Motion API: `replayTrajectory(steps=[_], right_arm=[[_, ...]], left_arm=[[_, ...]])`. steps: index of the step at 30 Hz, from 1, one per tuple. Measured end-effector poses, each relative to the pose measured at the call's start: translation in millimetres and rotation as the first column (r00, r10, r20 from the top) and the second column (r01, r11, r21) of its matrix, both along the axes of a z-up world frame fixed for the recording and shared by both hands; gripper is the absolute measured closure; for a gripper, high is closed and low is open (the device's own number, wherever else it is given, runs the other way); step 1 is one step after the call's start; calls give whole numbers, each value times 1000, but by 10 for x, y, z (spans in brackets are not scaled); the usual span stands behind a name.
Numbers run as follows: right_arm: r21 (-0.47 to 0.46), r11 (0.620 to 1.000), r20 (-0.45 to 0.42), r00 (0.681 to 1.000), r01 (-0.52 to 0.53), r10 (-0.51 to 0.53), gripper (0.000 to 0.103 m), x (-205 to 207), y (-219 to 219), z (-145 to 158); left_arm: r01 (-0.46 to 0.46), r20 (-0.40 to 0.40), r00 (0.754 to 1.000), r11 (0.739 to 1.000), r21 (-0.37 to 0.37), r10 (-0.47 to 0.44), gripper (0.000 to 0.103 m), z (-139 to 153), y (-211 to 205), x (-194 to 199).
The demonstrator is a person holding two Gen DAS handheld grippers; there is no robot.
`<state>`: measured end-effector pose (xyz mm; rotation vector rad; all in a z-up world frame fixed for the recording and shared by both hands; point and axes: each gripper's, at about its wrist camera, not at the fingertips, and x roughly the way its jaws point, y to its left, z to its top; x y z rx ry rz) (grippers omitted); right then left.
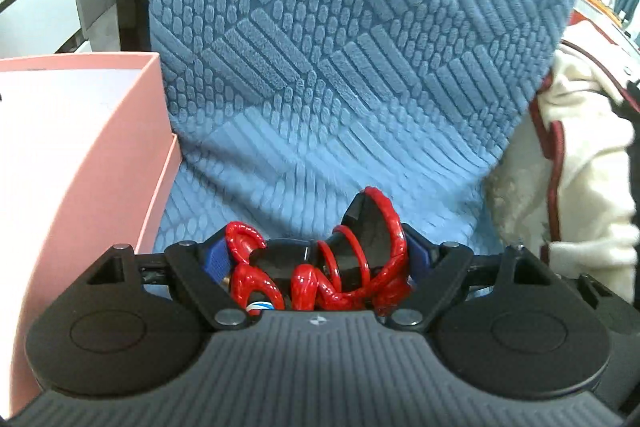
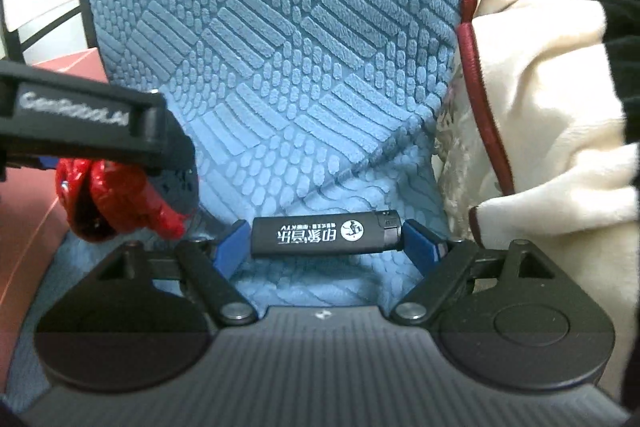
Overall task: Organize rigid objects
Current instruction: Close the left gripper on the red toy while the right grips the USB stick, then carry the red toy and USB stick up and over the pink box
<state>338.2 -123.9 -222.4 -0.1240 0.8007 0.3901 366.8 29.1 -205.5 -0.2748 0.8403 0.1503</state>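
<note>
My left gripper (image 1: 318, 259) is shut on a red and black toy figure (image 1: 320, 263), whose curled red limbs fill the gap between the blue pads. The same figure (image 2: 120, 195) hangs under the left gripper's black body at the left of the right wrist view. My right gripper (image 2: 326, 239) is shut on a black lighter (image 2: 326, 233) with white print, held crosswise by its two ends between the blue pads. Both grippers hover above a blue textured seat cushion (image 1: 340, 67).
An open pink box (image 1: 80, 155) with a pale inside stands close on the left of the cushion. A cream fleece garment (image 2: 540, 99) with dark red trim lies bunched on the right. The cushion's backrest (image 2: 260, 7) rises ahead.
</note>
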Motion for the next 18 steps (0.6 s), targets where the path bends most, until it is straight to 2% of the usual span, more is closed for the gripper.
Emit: replayTrajectory(steps=[5,10,18], right_arm=[[19,1000,-36,999,-20,20,19,-183,-107,-12],[0,999,-18,999,-35,35,19,-311,-95,99],[16,1000,-55,998,-18,19,19,-580,-132,216]], left_arm=[[32,11,999,999,12,-32,18,50,-8,-264],[67,23,997,998,16,-67,18,148,-23,-485],[111,27,993,994,11,-111,18,233,35,-765]])
